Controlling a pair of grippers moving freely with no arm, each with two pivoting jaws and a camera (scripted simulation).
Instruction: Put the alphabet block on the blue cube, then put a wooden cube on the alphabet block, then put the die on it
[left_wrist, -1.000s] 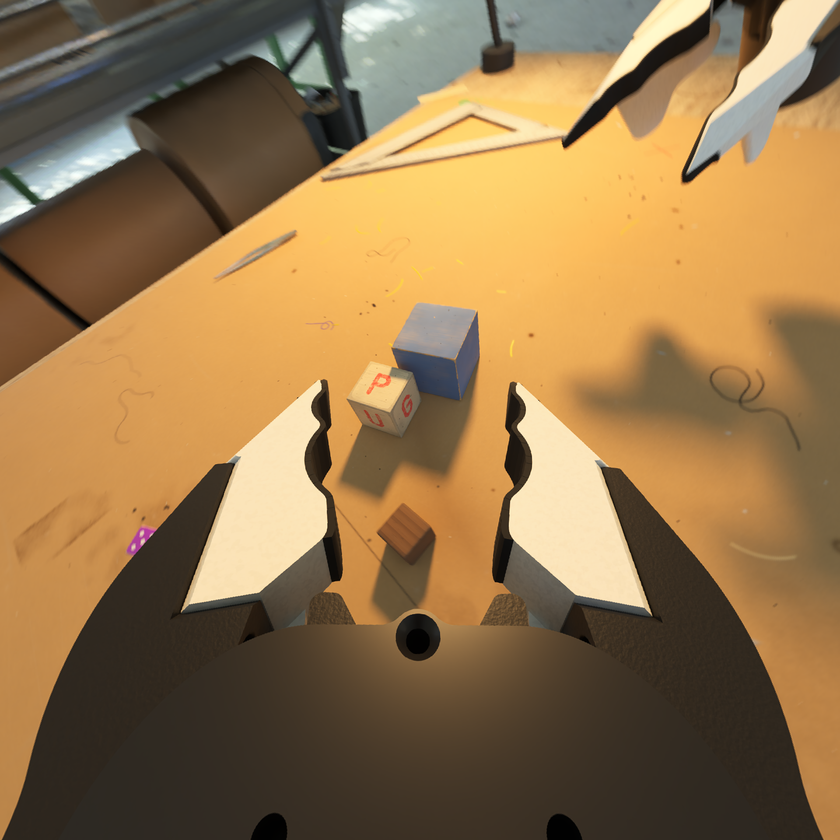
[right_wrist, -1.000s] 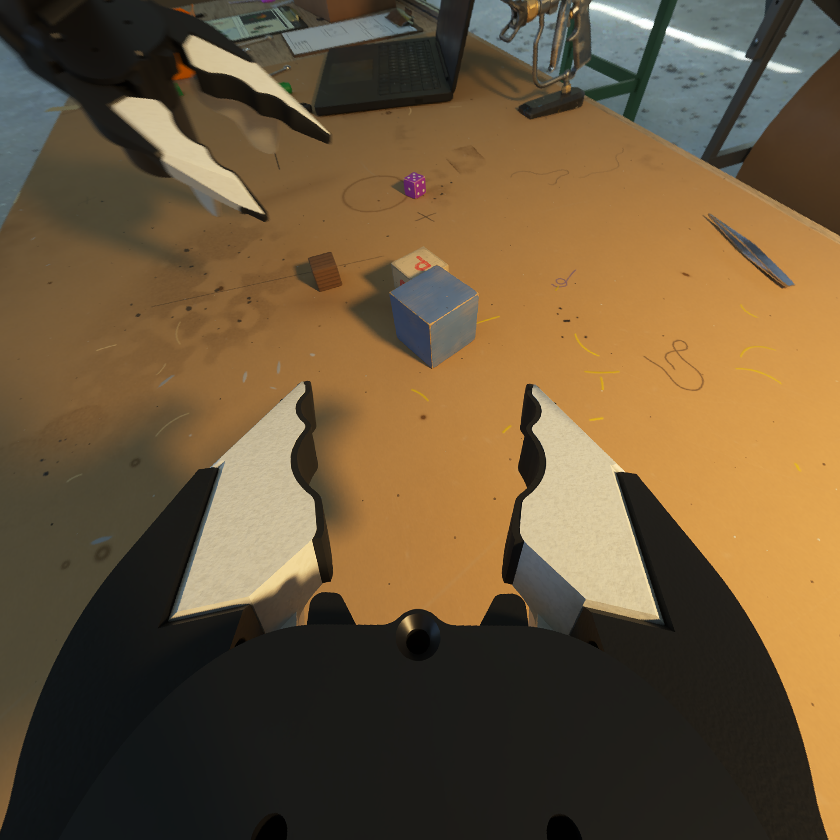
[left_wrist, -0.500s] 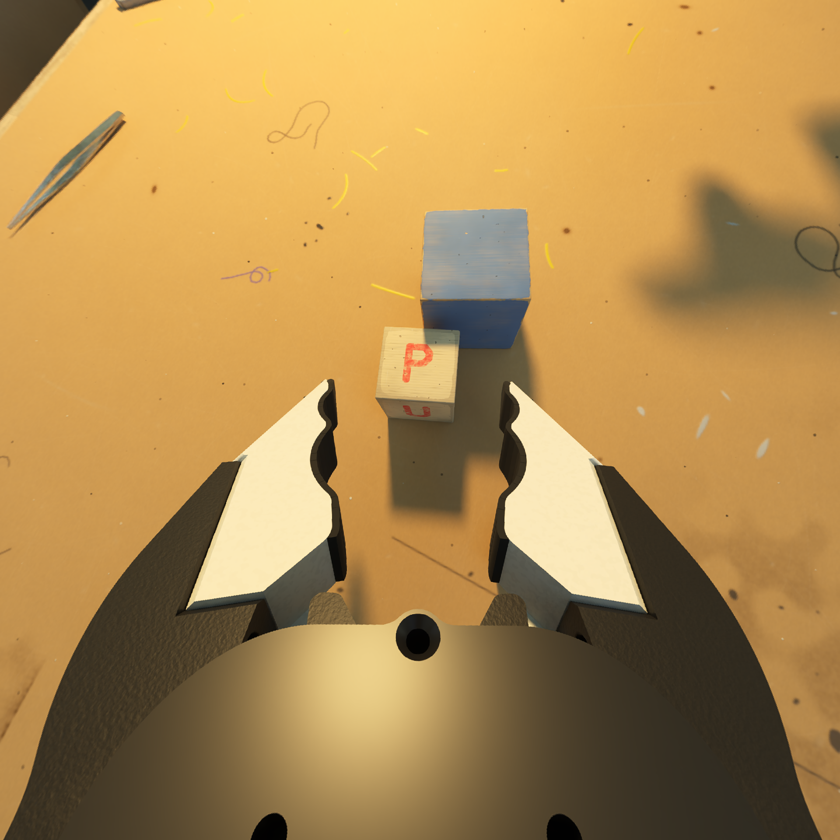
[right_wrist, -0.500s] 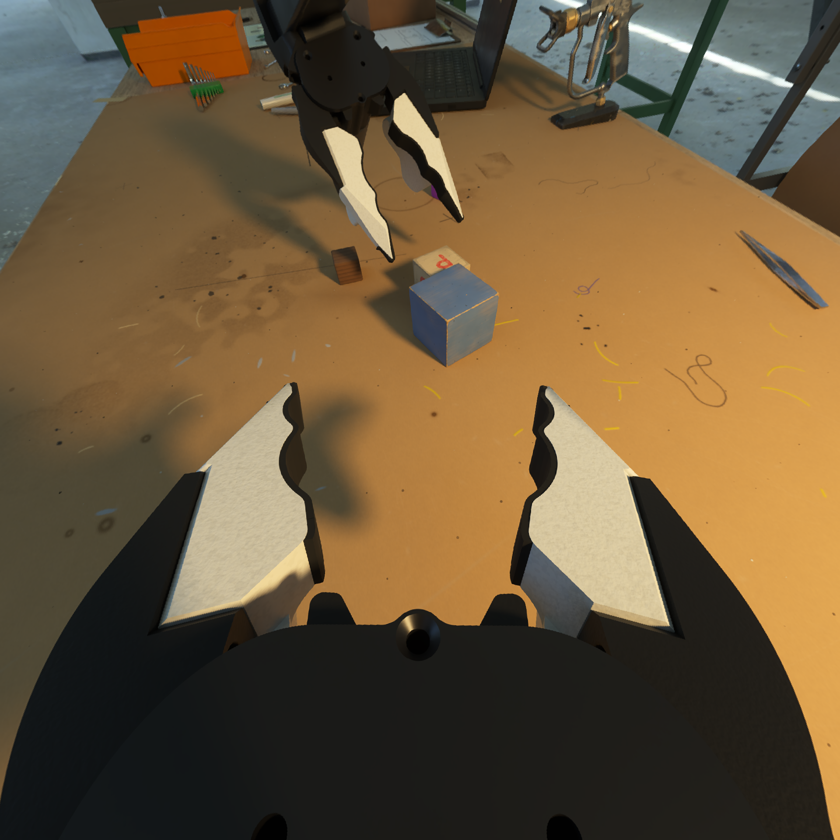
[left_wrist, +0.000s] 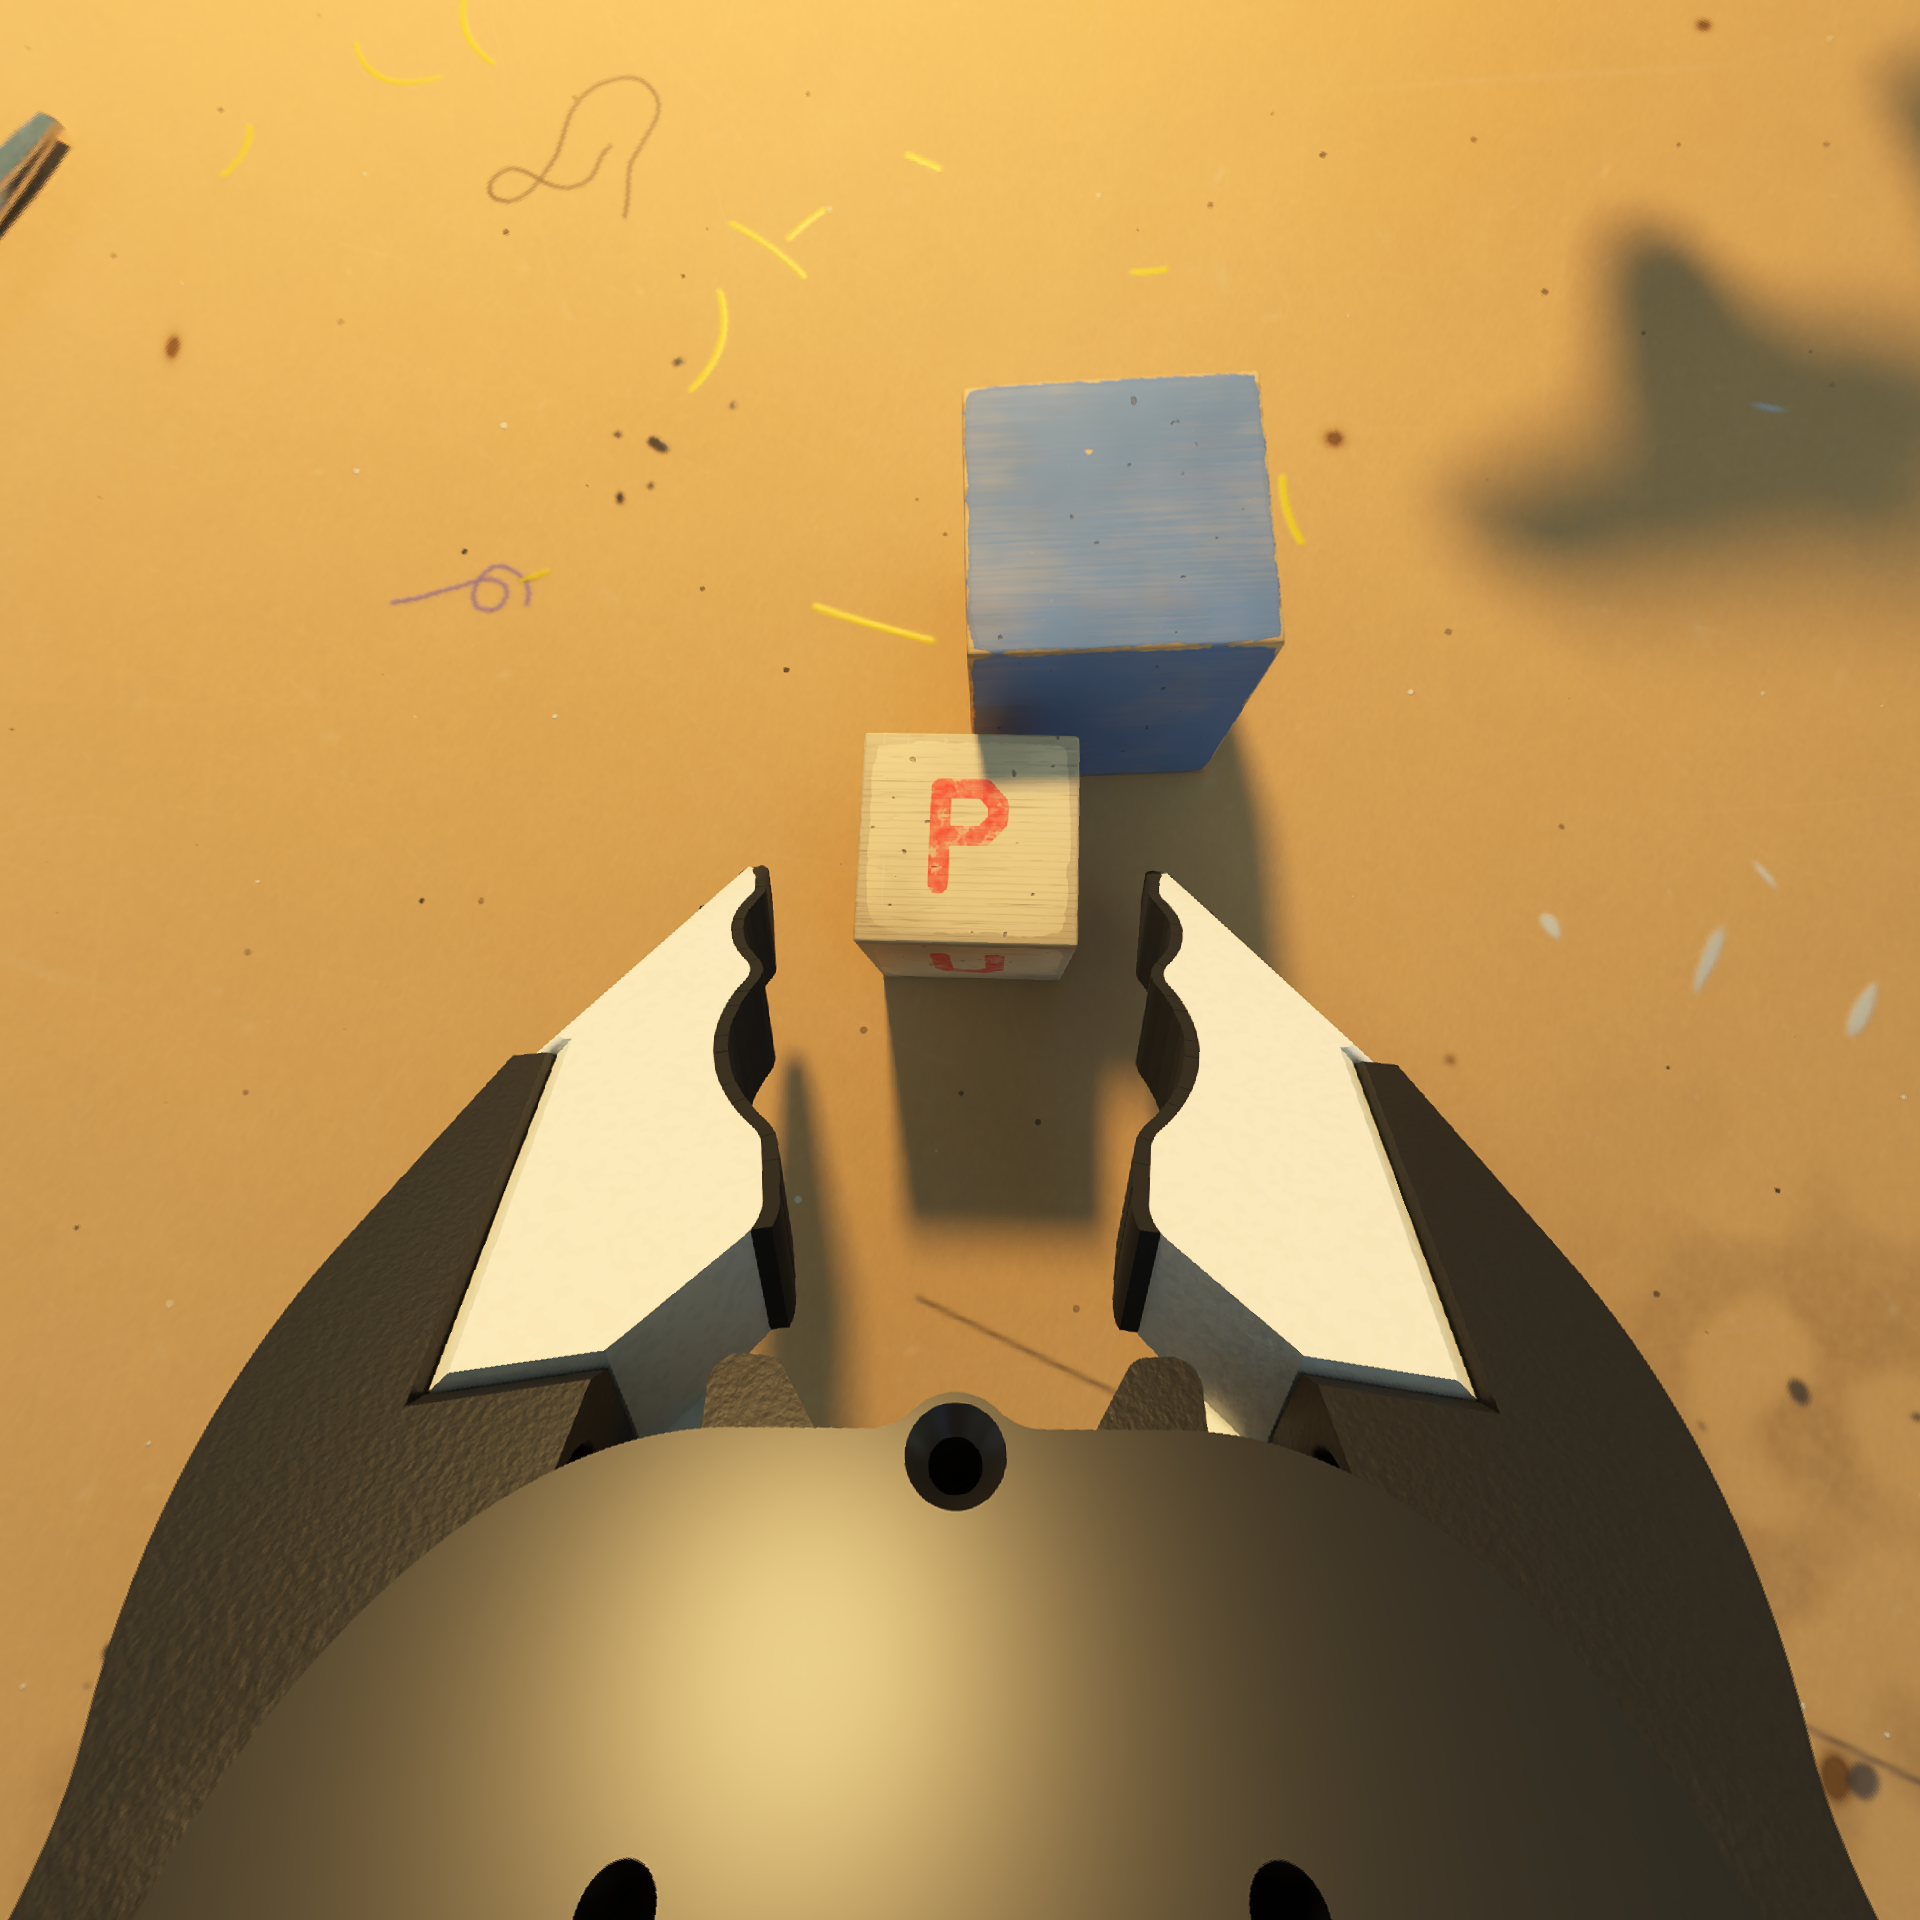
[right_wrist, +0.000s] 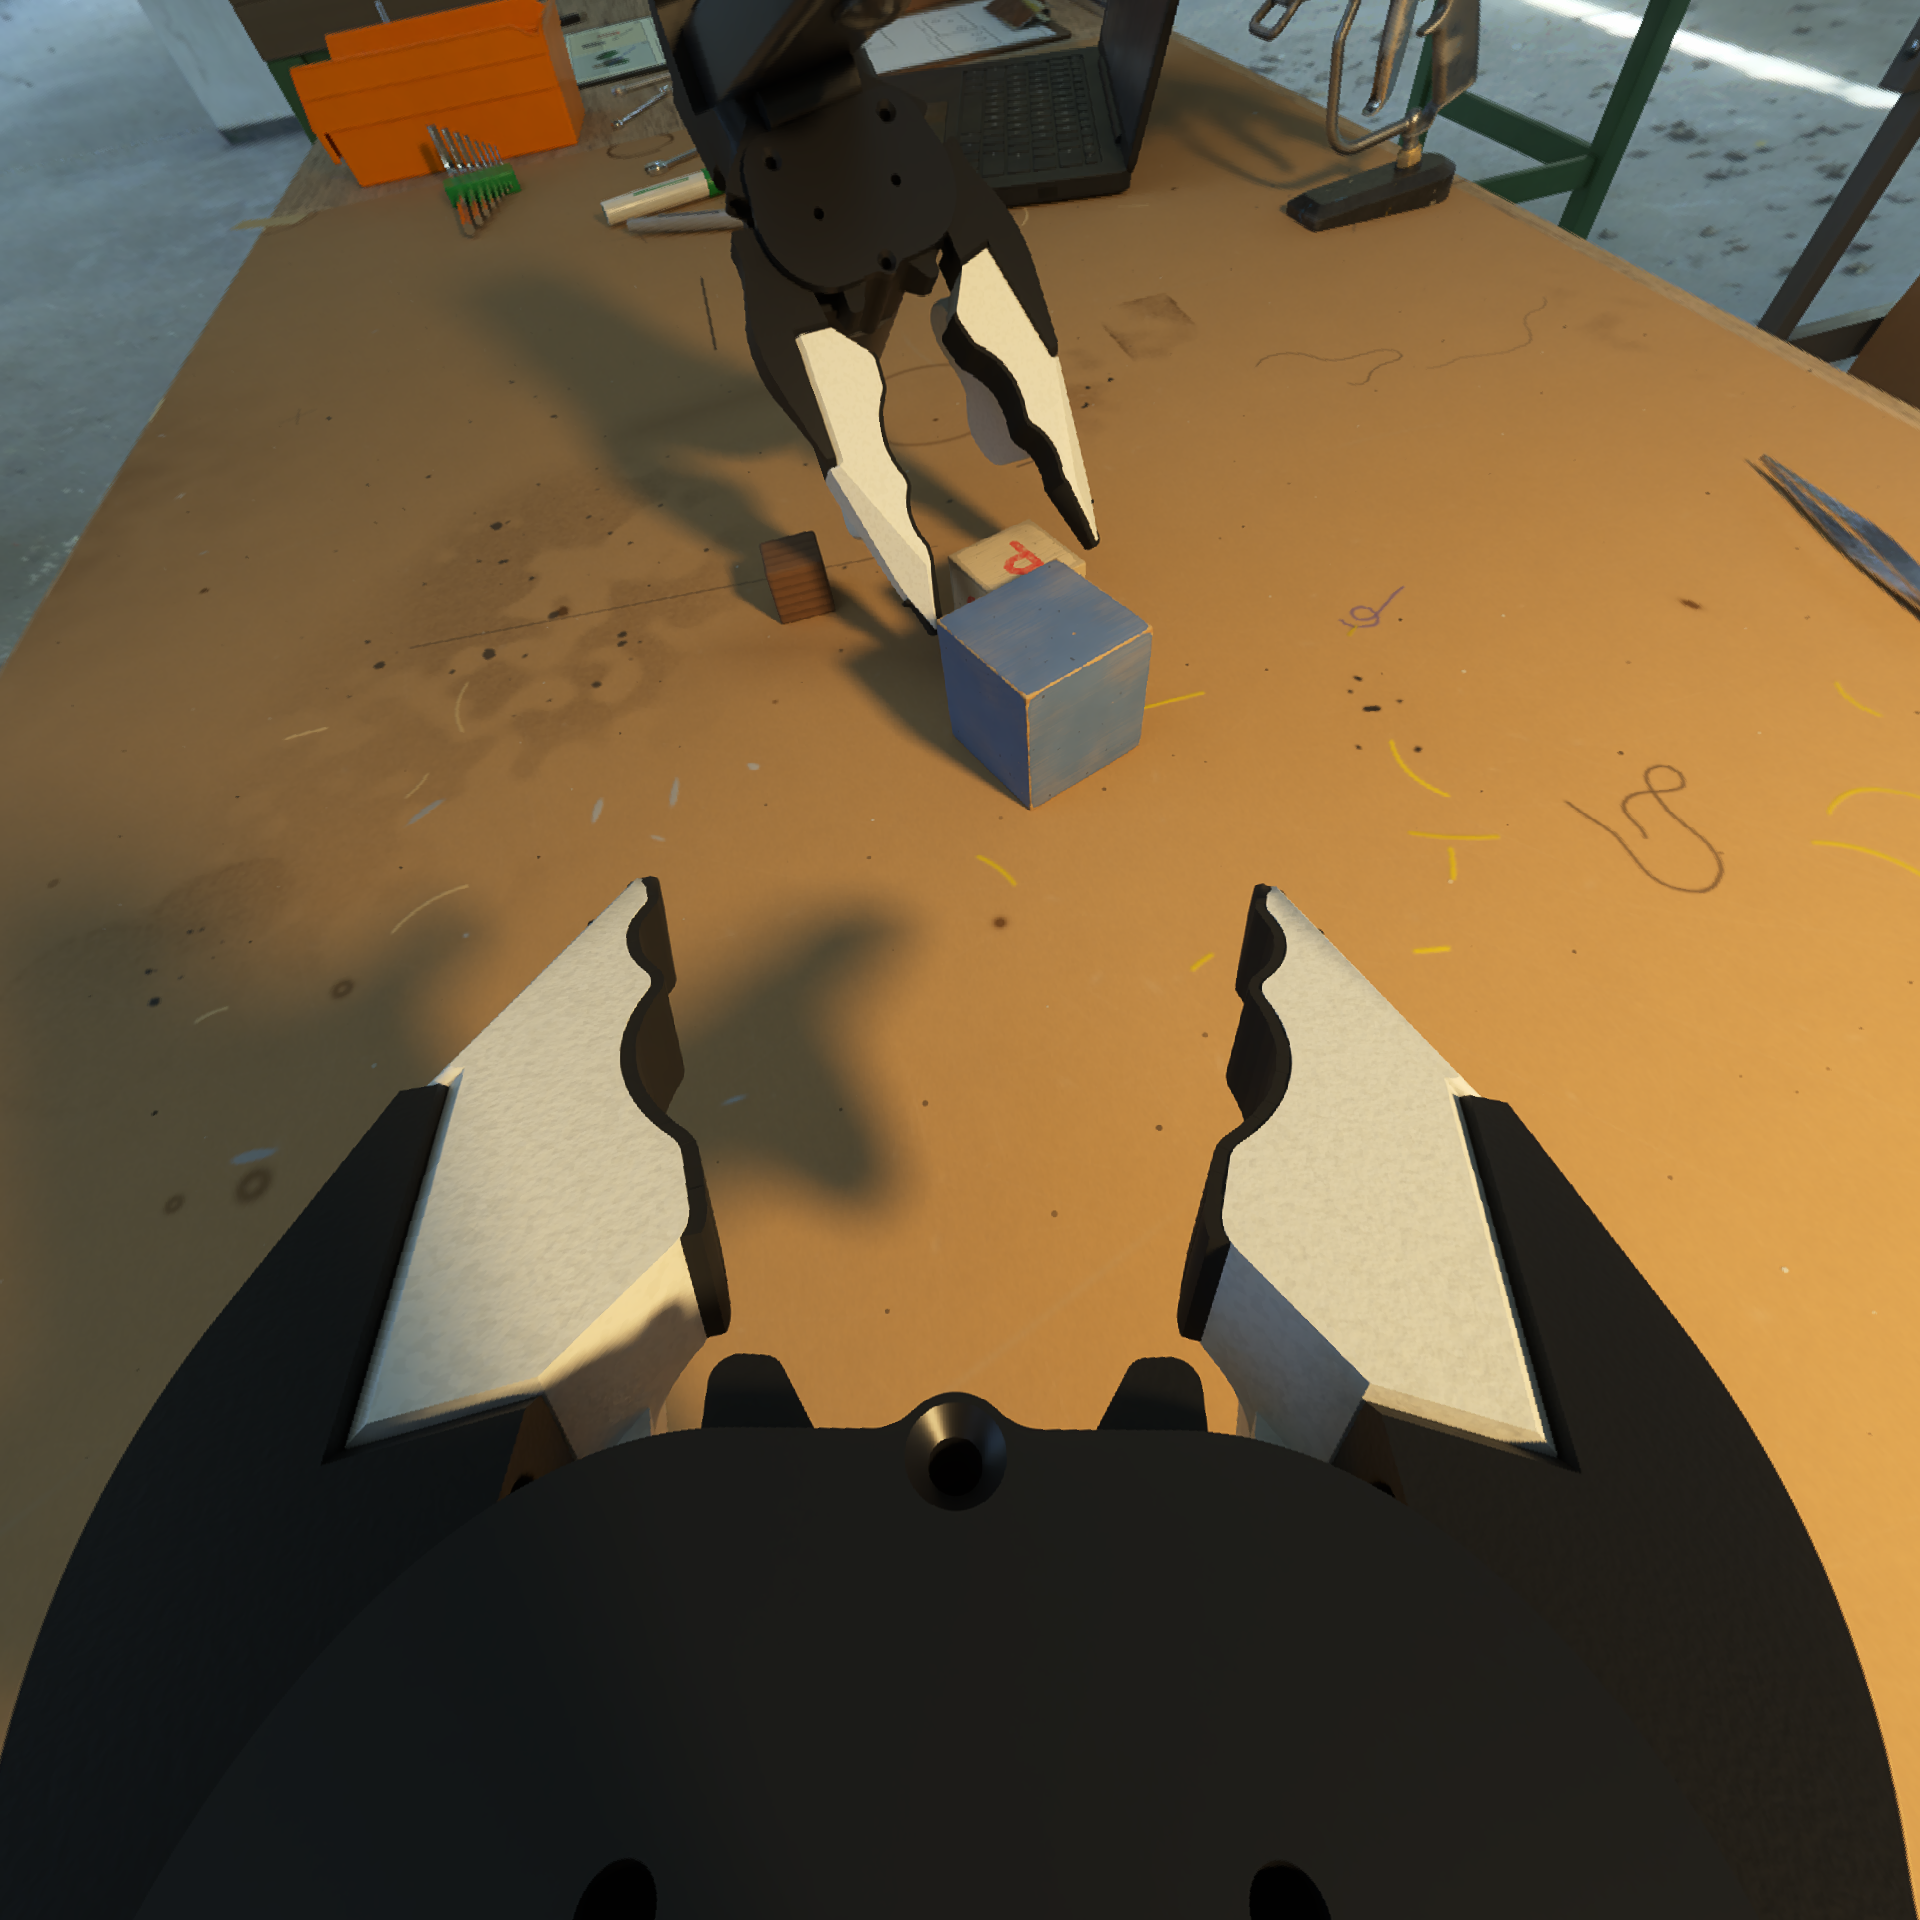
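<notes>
The alphabet block (left_wrist: 966, 847), pale wood with red letters, sits on the table against the near side of the larger blue cube (left_wrist: 1117, 520). My left gripper (left_wrist: 956, 881) is open and just above the block, one fingertip on each side, not touching it. In the right wrist view the left gripper (right_wrist: 1006, 580) hangs over the block (right_wrist: 1013, 561) behind the blue cube (right_wrist: 1044, 675). A small dark wooden cube (right_wrist: 795, 577) lies to their left. My right gripper (right_wrist: 956, 886) is open and empty, well short of the cube. The die is not in view.
At the table's far end lie an orange box (right_wrist: 436, 94), a set of hex keys (right_wrist: 473, 182), a marker (right_wrist: 665, 197), a laptop (right_wrist: 1039, 114) and a clamp stand (right_wrist: 1371, 156). A thin metal blade (right_wrist: 1849, 530) lies near the right edge.
My left gripper has swung over from the side and come down until its open fingers flank the alphabet block. The right gripper has barely moved. The die is now hidden.
</notes>
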